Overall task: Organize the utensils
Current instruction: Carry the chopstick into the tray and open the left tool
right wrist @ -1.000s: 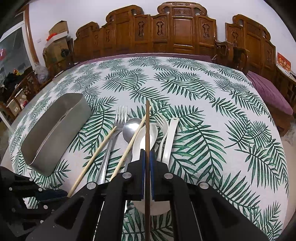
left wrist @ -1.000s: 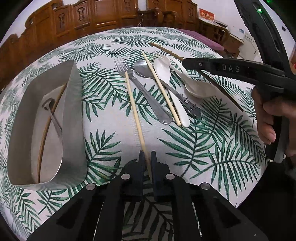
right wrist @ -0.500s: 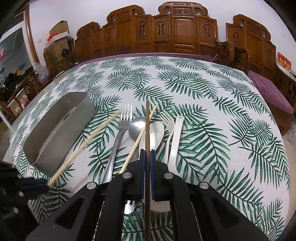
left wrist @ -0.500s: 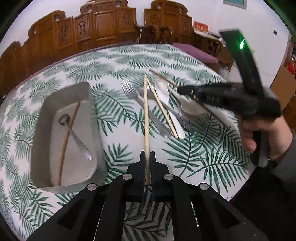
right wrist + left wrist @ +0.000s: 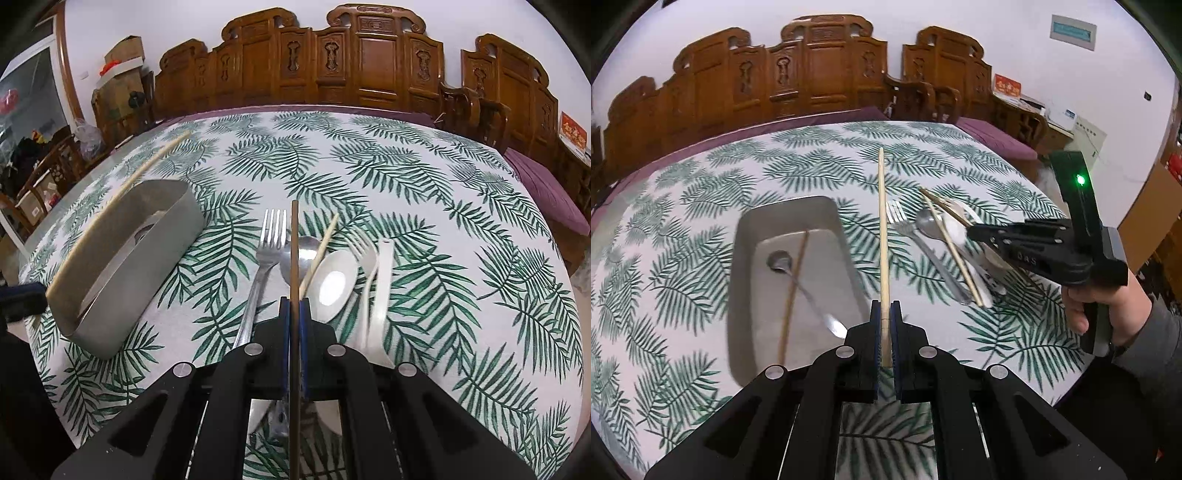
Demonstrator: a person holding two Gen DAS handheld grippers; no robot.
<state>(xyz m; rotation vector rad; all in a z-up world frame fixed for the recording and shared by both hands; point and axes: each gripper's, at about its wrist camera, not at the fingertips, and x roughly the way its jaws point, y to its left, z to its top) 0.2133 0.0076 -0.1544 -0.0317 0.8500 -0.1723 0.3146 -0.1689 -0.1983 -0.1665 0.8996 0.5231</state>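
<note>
So over on the left there's a metal tray sitting on the counter, which has a palm-leaf tablecloth on it. Inside the tray: a metal spoon and a brown chopstick lying crossed over each other on the bottom.

Next up, the left gripper. Its fingers are clamped tight on the end of a light bamboo chopstick, which sticks straight out ahead, lifted off the counter, running along just beside the tray's right wall. From the right wrist view that same stick hangs slanted above the tray.

Moving right, the loose pile on the cloth: a metal fork, then a second metal spoon with another pale chopstick lying diagonally over it, then a white ceramic spoon, a white plastic fork and a white handle beside it, all bunched close together and partly overlapping.

The right gripper hovers over that pile with its fingers pinched on a dark brown chopstick, pointing forward above the fork and spoon. The person's hand in a grey sleeve wraps the handle on the far right.
</note>
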